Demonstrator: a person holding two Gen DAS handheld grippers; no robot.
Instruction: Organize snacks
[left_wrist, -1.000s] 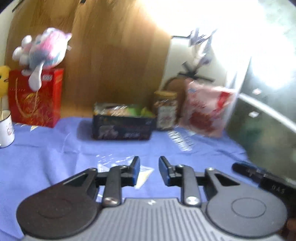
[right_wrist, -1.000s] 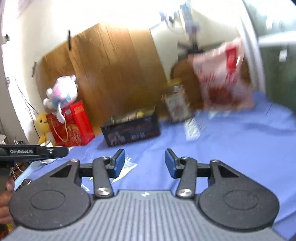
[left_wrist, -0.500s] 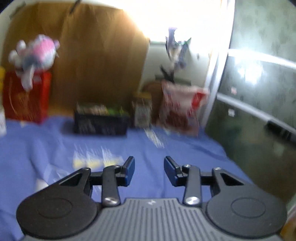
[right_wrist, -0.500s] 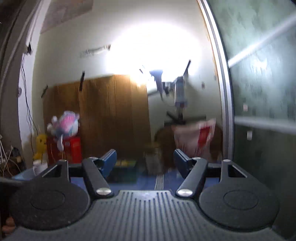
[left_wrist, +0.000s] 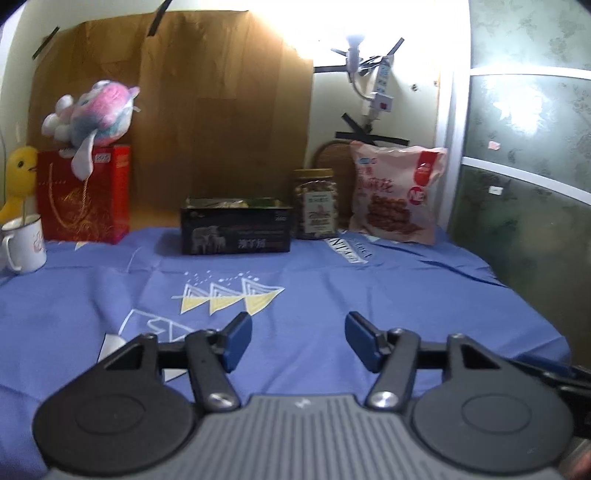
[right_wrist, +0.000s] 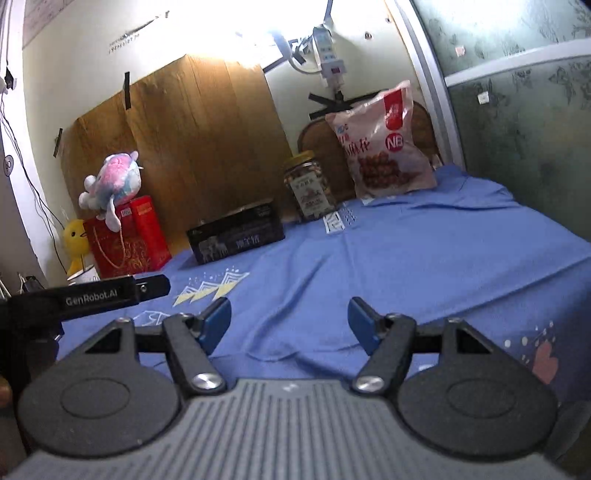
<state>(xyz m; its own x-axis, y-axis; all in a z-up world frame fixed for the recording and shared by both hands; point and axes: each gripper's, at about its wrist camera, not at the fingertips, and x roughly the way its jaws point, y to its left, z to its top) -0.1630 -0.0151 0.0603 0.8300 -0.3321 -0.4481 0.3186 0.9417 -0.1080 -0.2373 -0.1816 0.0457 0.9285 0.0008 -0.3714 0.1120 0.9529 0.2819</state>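
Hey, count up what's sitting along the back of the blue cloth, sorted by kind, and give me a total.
Snack containers: 3 (black box, clear jar, pink bag)
Soft toys: 2 (pink plush, yellow duck)
Gift bags: 1 (red bag)
Mugs: 1 (white mug)
Total: 7

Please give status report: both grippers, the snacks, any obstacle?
Left gripper and right gripper open, jaws just widened, nothing between. Black snack box, clear nut jar, pink snack bag untouched at back. Blue cloth between, no obstacle.

Two wrist cameras looking low across a blue tablecloth (left_wrist: 369, 280).
Both are facing the far wall, sharing the black snack box (left_wrist: 236, 230), jar (right_wrist: 309, 188) and snack bag (right_wrist: 384, 147).
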